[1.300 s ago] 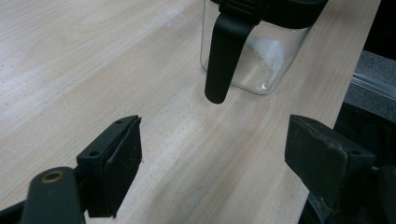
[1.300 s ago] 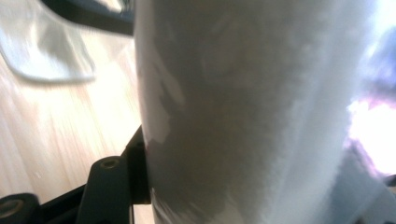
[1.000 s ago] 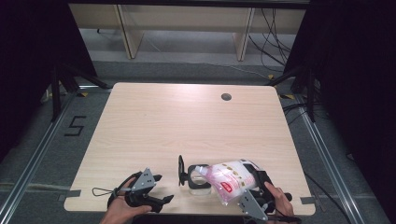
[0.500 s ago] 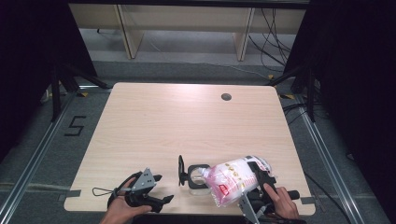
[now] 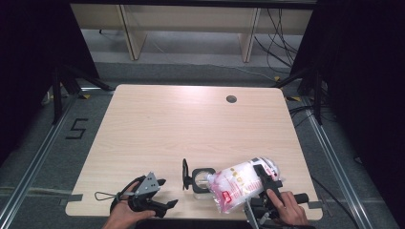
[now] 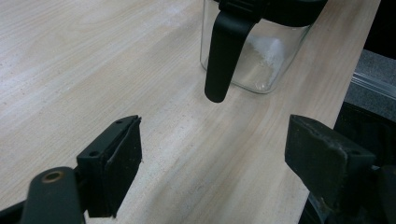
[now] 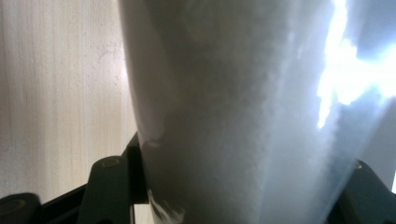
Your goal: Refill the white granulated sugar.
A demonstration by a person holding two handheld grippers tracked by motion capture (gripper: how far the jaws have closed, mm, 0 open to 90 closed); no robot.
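Observation:
A clear bag of white grains (image 5: 239, 183) with pink print hangs tilted over the table's front right, its low end at the mouth of a clear glass jar (image 5: 203, 180). My right gripper (image 5: 261, 181) is shut on the bag; in the right gripper view the bag (image 7: 243, 116) sits between the jaws of my right gripper (image 7: 233, 186). The jar's black lid (image 5: 185, 174) stands flipped up on its left. My left gripper (image 5: 168, 192) rests open at the front left, pointing at the jar. In the left gripper view the jar (image 6: 261, 65) holds a little white powder, beyond my left gripper (image 6: 212, 158).
A round cable hole (image 5: 231, 99) sits near the table's far edge. The jar stands close to the table's front edge (image 5: 191, 215). Dark floor with a taped "5" (image 5: 76, 128) lies to the left, and shelving legs stand behind the table.
The bag's low end has tipped slightly further toward the jar. Both hands stay where they were.

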